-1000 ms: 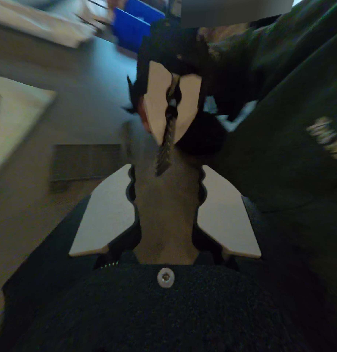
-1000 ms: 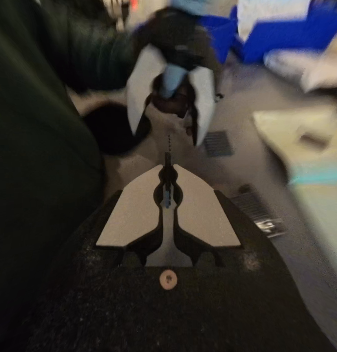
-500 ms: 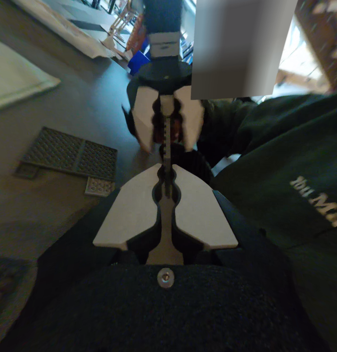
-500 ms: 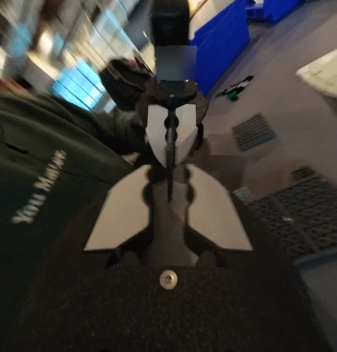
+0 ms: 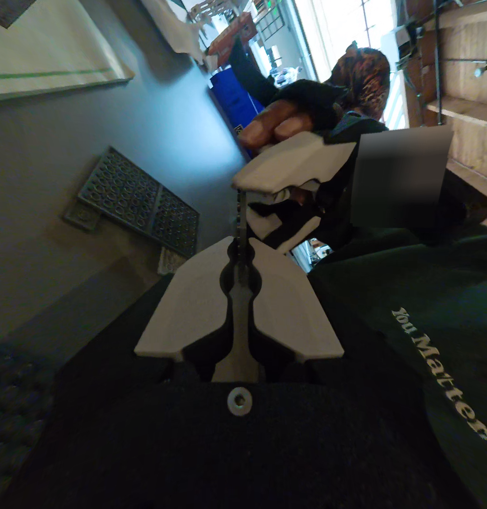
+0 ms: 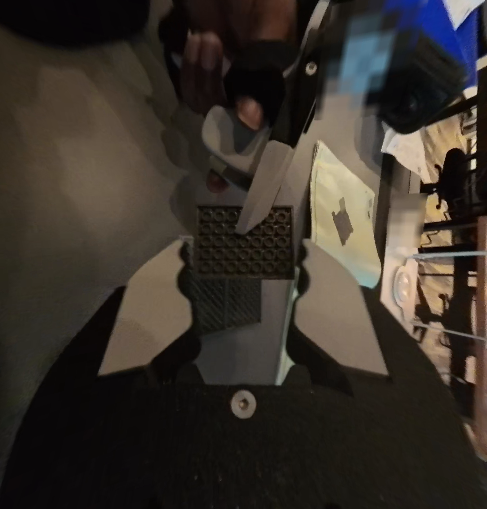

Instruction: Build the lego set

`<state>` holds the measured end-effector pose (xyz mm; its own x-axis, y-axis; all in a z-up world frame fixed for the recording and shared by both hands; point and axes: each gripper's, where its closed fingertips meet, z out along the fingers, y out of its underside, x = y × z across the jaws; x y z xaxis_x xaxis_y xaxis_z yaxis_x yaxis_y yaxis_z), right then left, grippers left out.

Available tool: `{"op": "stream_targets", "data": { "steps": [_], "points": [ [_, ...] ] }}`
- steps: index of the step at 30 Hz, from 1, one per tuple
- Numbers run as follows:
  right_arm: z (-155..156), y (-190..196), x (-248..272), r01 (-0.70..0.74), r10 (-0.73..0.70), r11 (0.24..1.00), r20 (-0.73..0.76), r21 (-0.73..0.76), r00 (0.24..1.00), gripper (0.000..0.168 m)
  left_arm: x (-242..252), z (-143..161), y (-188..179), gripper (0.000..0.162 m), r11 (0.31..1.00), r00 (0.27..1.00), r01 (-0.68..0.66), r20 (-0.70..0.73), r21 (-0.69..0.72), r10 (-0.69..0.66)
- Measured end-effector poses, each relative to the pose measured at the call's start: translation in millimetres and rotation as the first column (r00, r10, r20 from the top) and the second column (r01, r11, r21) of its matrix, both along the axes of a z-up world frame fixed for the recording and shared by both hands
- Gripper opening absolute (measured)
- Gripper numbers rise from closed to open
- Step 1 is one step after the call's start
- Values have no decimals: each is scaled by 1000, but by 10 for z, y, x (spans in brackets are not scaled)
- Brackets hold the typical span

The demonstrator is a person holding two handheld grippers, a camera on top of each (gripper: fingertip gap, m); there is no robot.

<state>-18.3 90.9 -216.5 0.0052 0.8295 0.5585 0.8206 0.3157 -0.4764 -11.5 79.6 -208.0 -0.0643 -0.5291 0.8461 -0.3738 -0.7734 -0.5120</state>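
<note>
Studded plate (image 5: 241,220) held edge-on between left tool (image 5: 241,242) and right tool (image 5: 243,192) above the desk (image 5: 159,132), larger plates (image 5: 143,203) lying on desk to the left, booklet (image 5: 44,55) farther behind them

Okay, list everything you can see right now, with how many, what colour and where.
held studded plate: one, dark, in the air between both claws
studded plates on the table: two large joined and two small at their edge, grey, left of the left claw
paper sheets: at least one, white, far side of the table
blue bin: one, at the table's far edge
table: one, grey
sweatshirt: one, dark green, on the person, right of the left wrist view
hand: one in view, gripping the right claw's handle
left claw: shut on the held studded plate's edge
right claw: spread either side of that plate, contact unclear
</note>
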Motion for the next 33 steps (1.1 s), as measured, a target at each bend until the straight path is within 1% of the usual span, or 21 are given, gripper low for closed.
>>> {"op": "stream_targets", "data": {
  "steps": [1,2,4,5,6,7,8,9,10,12,13,14,16,18,21,25,27,29,33],
  "points": [
    [-9,24,1,-3,3,1000,6,-3,1000,70,3,-5,17,4,1000,1000,-8,-6,5,8],
    [-13,37,-4,-4,4,1000,-2,-19,1000,70,-1,-8,41,4,1000,1000,-16,-10,8,16],
    [-29,37,-11,-6,3,995,-30,-98,1000,69,-9,-21,56,5,1000,1000,-21,-14,19,21],
    [-37,35,-6,-9,2,989,-47,-147,999,69,-13,-33,71,7,998,999,-32,-16,53,32],
    [-58,31,11,-13,2,980,-57,-199,998,69,-27,-53,89,14,994,999,-39,-23,100,41],
    [-90,26,44,-14,-1,967,-58,-253,998,69,-51,-74,103,28,988,998,-39,-36,151,45],
    [-121,24,78,-13,-7,954,-63,-299,998,69,-83,-100,126,38,974,997,-44,-52,223,57],
    [-145,22,104,-11,-16,941,-74,-339,997,69,-118,-125,151,45,943,995,-49,-64,331,74],
    [-173,7,122,-8,-25,924,-81,-381,996,69,-151,-154,162,52,887,993,-41,-80,460,88],
    [-222,-19,125,-4,-40,899,-89,-439,995,70,-186,-227,150,65,728,986,11,-128,685,106],
    [-243,-27,114,-1,-46,889,-92,-458,995,70,-178,-254,118,69,652,983,42,-147,757,108],
    [-265,-29,103,3,-51,882,-90,-472,995,70,-156,-275,63,73,597,982,75,-163,799,96],
    [-291,-37,78,-1,-49,873,-89,-488,995,70,-102,-304,-17,75,529,980,111,-182,841,84],
    [-309,-41,76,-1,-47,869,-85,-494,995,70,-86,-338,12,75,461,976,124,-191,879,102],
    [-309,-72,73,-16,-41,860,-100,-511,994,70,-86,-371,47,74,459,976,120,-190,880,110],
    [-321,-107,44,-26,-33,857,-105,-514,994,70,-66,-388,32,74,433,975,142,-201,890,92],
    [-332,-104,40,-26,-30,860,-101,-510,994,70,-51,-400,10,69,415,974,161,-212,896,80],
    [-332,-109,35,-28,-29,858,-104,-513,994,70,-52,-429,8,69,395,968,189,-238,899,78],
    [-295,-96,29,-34,-35,860,-125,-510,992,70,-56,-437,13,68,392,969,192,-237,900,69]
  ]
}}
